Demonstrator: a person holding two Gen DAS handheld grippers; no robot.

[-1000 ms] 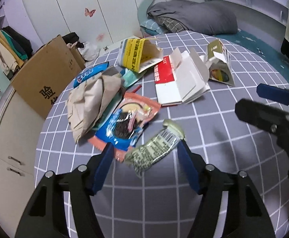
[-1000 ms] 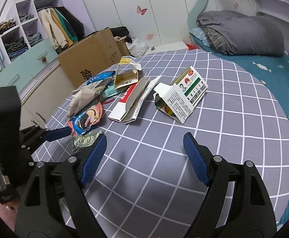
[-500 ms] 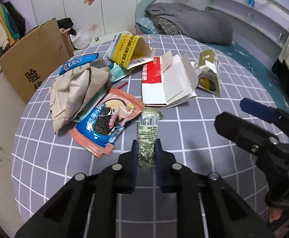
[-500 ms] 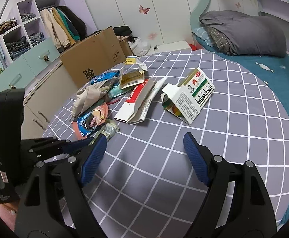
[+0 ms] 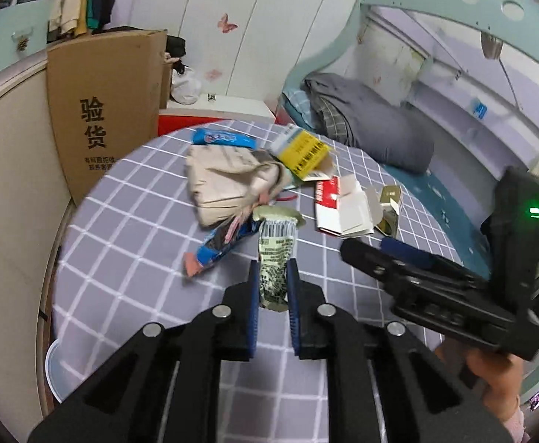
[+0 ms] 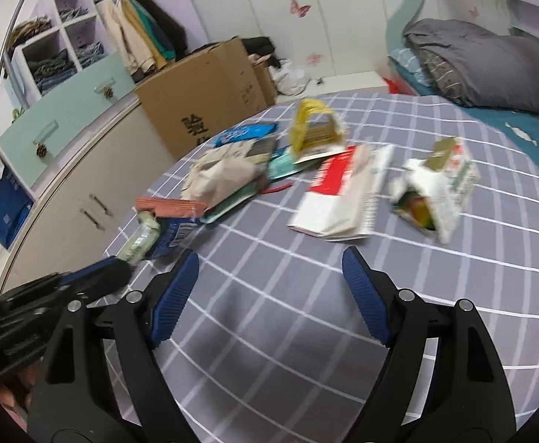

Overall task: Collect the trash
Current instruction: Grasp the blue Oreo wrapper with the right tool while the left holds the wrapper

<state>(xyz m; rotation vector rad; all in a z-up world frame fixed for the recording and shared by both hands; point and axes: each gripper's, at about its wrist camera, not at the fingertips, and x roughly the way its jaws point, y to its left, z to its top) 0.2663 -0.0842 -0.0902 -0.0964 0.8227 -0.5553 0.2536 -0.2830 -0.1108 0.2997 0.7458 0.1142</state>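
My left gripper (image 5: 273, 288) is shut on a pale green snack wrapper (image 5: 277, 254) and holds it above the grey checked tablecloth (image 5: 129, 258). The wrapper also shows in the right wrist view (image 6: 140, 238), at the tip of the left gripper (image 6: 116, 271). My right gripper (image 6: 269, 295) is open and empty over the cloth, and it shows at the right of the left wrist view (image 5: 387, 251). More trash lies on the table: a blue biscuit wrapper (image 5: 217, 247), crumpled beige paper (image 5: 225, 177), a yellow carton (image 5: 302, 151), a red and white box (image 5: 343, 203) and a small torn carton (image 6: 435, 192).
A large cardboard box (image 5: 103, 110) stands past the table's far left edge. Low cupboards (image 6: 77, 192) run along the left. A white bin rim (image 5: 57, 373) shows below the table's left edge. A bed with grey bedding (image 5: 365, 122) lies behind.
My left gripper closed on the green wrapper, lifted it off the table and drew back. The right gripper stayed open and shifted slightly.
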